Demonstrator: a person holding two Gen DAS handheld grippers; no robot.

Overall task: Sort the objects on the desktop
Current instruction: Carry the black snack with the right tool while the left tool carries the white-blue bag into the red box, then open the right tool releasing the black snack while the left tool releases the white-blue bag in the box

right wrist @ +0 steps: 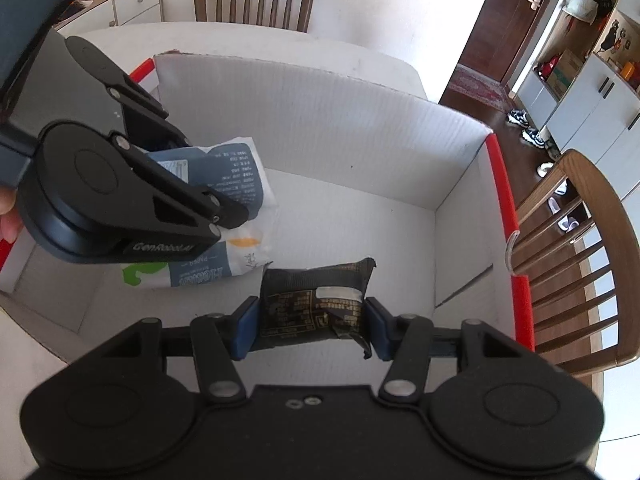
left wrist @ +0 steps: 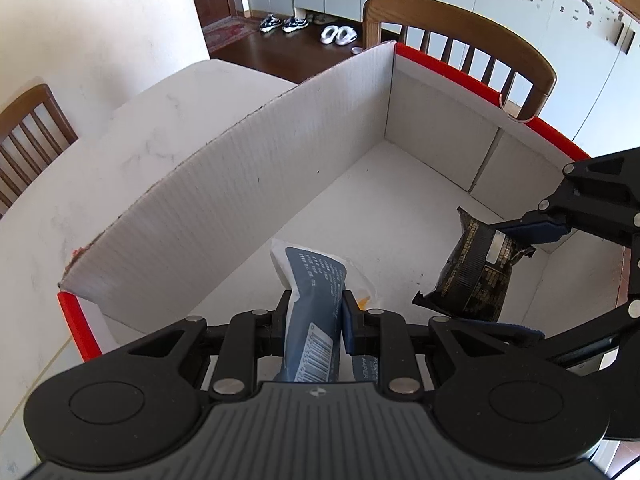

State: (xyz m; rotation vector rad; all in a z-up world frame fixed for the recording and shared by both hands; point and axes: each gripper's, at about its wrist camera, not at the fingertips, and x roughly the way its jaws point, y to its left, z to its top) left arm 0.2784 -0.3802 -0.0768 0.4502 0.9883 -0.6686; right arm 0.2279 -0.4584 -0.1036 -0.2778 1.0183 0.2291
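A white cardboard box [left wrist: 240, 200] with a red rim stands open on the table. My left gripper [left wrist: 316, 300] is shut on a blue and white tissue pack [left wrist: 316, 280], which hangs over the box floor near the long wall. My right gripper [right wrist: 311, 312] is shut on a black snack packet [right wrist: 312, 300] with gold print, gripped across its width, just right of the tissue pack [right wrist: 236, 184]. In the left wrist view the right gripper [left wrist: 516, 278] and its black packet [left wrist: 476, 272] hang inside the box at the right. The left gripper [right wrist: 228, 216] shows at the left of the right wrist view.
The box [right wrist: 320, 120] sits on a white marble-look table [left wrist: 140, 140]. Wooden chairs stand behind the box [left wrist: 460, 20] and at the table's left [left wrist: 28, 132]; another chair [right wrist: 580, 260] is close to the red rim. The box floor [right wrist: 360, 232] holds nothing else.
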